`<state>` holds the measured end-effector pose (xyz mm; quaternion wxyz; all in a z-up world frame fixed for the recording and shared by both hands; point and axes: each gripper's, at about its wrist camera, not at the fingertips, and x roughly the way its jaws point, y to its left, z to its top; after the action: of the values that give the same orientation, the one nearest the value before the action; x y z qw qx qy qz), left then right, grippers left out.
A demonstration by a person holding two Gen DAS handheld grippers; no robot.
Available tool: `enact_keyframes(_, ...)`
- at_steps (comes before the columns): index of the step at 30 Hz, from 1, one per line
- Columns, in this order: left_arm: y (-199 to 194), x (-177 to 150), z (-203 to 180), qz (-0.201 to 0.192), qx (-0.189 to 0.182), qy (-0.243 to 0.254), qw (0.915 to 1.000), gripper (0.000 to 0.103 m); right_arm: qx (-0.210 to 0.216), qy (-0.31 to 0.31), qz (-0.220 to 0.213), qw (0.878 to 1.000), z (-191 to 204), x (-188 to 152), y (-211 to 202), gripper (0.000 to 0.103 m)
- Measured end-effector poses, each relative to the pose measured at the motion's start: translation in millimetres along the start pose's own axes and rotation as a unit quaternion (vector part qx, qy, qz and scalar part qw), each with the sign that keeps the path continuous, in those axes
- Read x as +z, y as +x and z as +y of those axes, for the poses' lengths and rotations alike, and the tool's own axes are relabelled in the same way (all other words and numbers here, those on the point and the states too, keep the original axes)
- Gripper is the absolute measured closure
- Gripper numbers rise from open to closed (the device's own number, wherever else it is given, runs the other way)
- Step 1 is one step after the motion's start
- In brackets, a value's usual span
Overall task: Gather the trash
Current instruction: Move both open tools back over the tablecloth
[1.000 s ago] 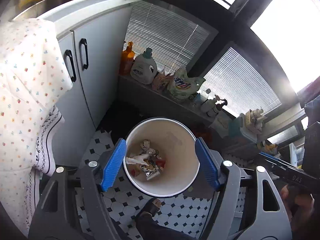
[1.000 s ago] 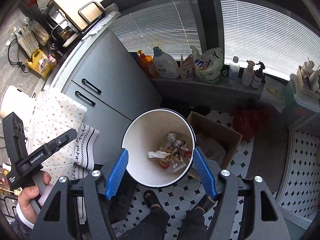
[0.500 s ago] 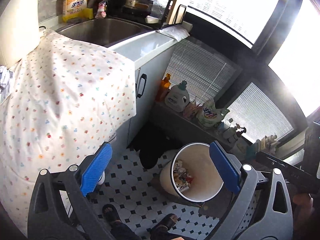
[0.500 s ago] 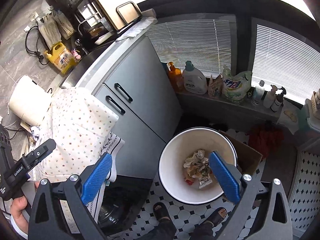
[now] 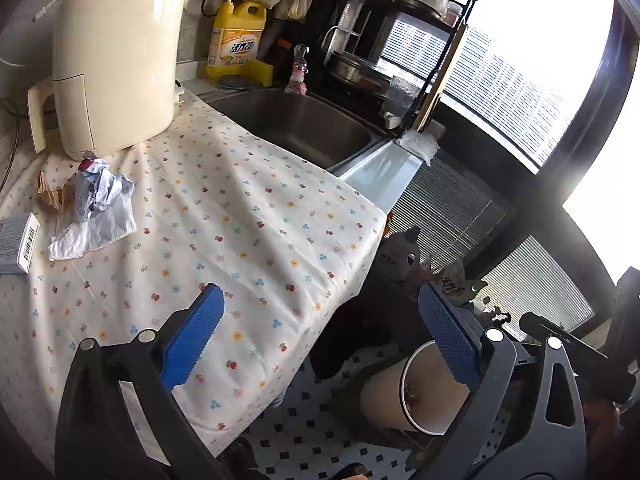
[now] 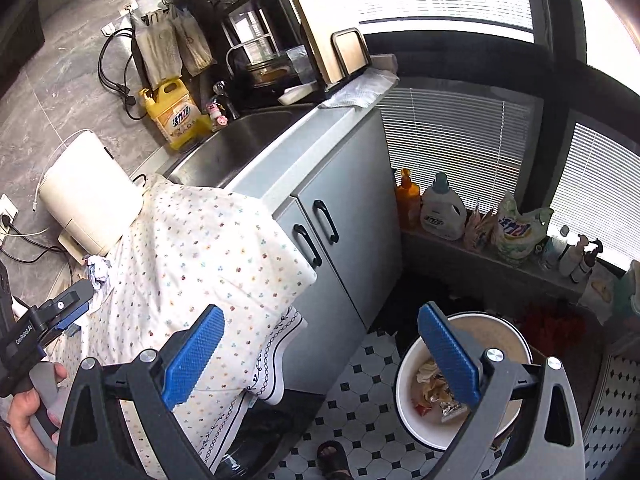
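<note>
A white trash bin (image 6: 408,388) stands on the tiled floor with crumpled wrappers (image 6: 436,392) inside; it also shows in the left wrist view (image 5: 384,404). Crumpled white and blue plastic trash (image 5: 96,208) and a brown paper scrap (image 5: 50,194) lie on the floral cloth (image 5: 240,232) near a cream appliance (image 5: 112,60). My left gripper (image 5: 324,340) is open and empty above the cloth's near edge. My right gripper (image 6: 320,356) is open and empty, above the floor beside the bin. The left gripper also shows in the right wrist view (image 6: 60,312).
A steel sink (image 5: 296,124) lies behind the cloth with a yellow soap bottle (image 5: 236,40) and a dish rack (image 5: 376,48). Grey cabinet doors (image 6: 344,248) stand beside the bin. Detergent bottles (image 6: 440,212) line a low ledge. A barcoded grey box (image 5: 16,240) lies at the cloth's left edge.
Both grippers have swung up and left, away from the bin toward the counter. The cloth-covered counter and its trash now fill the left wrist view. Both stay open.
</note>
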<state>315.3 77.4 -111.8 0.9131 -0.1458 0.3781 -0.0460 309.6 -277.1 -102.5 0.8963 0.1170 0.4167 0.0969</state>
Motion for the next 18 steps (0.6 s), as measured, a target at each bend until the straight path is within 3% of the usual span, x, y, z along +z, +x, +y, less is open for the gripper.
enact_keyframes(12,-21.5,39.6,106.2,-0.019,0.012,0.000,0.9997,0.006,-0.027,-0.020,-0.052,0.998,111.9,-3.7,33.8,0.008)
enact_keyframes(18,-42.5,53.8,160.9,-0.042,0.026,-0.031,0.9983,0.006,0.002,-0.042,-0.045,0.998,162.5,-0.7,47.7,0.008)
